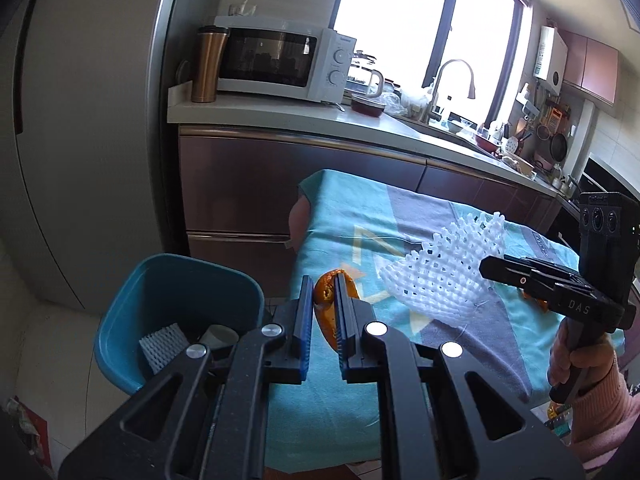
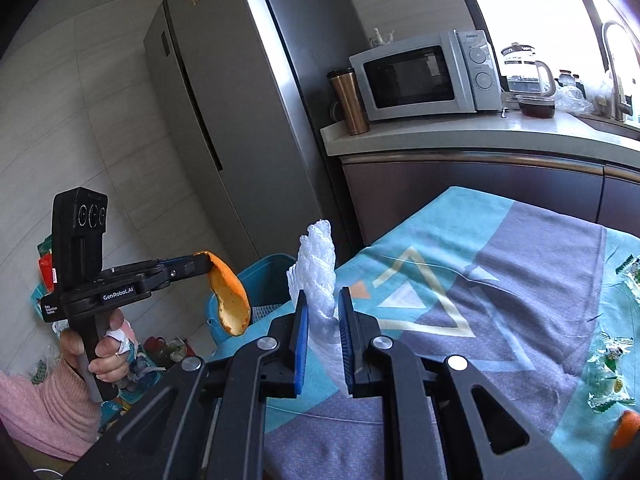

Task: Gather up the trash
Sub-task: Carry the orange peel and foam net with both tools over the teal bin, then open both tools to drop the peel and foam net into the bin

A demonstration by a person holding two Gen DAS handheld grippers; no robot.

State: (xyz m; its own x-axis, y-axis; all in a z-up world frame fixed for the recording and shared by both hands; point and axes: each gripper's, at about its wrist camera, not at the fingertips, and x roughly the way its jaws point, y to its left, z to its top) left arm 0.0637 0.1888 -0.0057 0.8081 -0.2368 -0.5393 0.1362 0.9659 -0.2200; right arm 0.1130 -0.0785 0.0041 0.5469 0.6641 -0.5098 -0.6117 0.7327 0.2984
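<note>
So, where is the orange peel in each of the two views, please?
Left wrist view: the orange peel is low in the centre, pinched in the left gripper.
Right wrist view: it hangs at the left, from the left gripper's tip.
Shared landmark: the microwave on the counter.

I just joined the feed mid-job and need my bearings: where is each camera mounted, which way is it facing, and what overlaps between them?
Left wrist: on the left gripper, looking along its fingers, shut on an orange peel, toward the blue bin, table and counter; the right gripper and its hand show.
Right wrist: on the right gripper, shut on white foam netting, facing the fridge and table; the left gripper and hand show.
Shared: peel, netting, bin, microwave, patterned tablecloth.
</note>
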